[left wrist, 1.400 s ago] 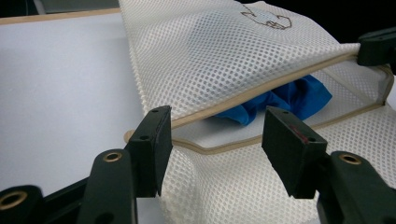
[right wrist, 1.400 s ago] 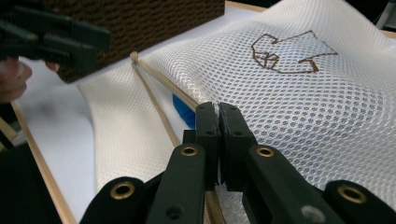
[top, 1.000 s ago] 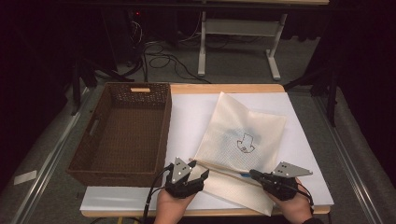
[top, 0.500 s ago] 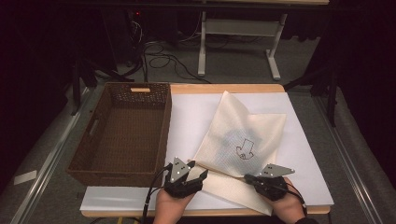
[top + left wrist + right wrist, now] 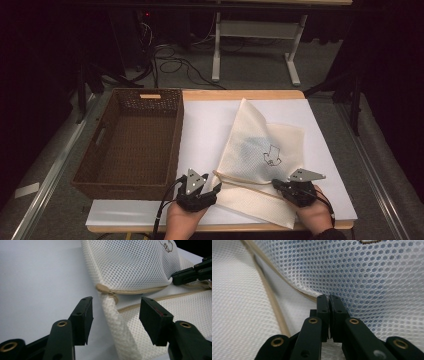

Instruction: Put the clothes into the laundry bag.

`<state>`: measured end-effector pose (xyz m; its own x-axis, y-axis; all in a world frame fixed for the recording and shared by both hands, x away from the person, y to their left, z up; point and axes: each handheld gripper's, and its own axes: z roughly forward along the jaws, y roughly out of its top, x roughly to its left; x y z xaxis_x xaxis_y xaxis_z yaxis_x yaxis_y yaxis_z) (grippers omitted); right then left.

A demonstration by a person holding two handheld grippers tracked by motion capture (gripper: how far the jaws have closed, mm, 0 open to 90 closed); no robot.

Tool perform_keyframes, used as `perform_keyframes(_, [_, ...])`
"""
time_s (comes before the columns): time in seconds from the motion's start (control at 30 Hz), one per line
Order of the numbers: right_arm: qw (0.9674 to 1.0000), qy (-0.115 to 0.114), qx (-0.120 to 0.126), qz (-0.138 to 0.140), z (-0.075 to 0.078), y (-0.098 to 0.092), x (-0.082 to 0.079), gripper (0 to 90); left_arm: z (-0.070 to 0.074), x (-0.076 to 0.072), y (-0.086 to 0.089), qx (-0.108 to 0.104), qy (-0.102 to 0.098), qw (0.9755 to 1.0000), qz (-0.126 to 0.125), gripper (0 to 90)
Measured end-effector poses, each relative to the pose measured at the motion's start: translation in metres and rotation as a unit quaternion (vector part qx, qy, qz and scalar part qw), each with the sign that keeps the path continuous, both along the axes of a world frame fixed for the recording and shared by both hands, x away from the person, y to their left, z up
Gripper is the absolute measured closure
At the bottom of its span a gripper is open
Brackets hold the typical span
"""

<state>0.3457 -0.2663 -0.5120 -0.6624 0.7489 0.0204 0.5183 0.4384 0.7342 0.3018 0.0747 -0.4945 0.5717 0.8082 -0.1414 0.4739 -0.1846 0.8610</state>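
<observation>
A cream mesh laundry bag (image 5: 260,155) lies on the white sheet (image 5: 205,125) covering the tabletop (image 5: 240,95), to the right of a brown wicker basket (image 5: 132,142). The bag's upper layer is lifted along its tan-edged opening, so the far corner stands up in a peak while the lower layer stays flat on the sheet. A small dark drawing (image 5: 271,155) marks the raised layer.

The right gripper (image 5: 286,187) sits at the bag's near right edge, its fingers (image 5: 323,312) pressed fully together on the tan hem of the upper layer, holding that layer up off the lower one. In the right gripper view the mesh rises steeply from the closed fingers, and the tan seam (image 5: 270,297) of the lower layer runs past on the left.

The left gripper (image 5: 212,189) rests near the bag's near left corner, its fingers (image 5: 83,316) about half open and gripping nothing. The bag's corner, with its tan zipper end (image 5: 103,288), lies between and just beyond them, untouched.
</observation>
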Motion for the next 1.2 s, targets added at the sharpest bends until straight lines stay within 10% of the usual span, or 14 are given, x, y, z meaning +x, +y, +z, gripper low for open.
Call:
perform_keyframes(0.73, [0.9989,0.008,-0.004,0.047,-0.001,0.018,-0.014,87.2,0.003,-0.001,0.003,-0.005,-0.007,0.9999,0.006,43.9])
perform_keyframes(1.2, [0.9969,-0.032,0.061,0.037,0.025,0.003,-0.024,70.5,0.007,-0.001,0.000,0.002,-0.026,0.9996,0.006,44.6])
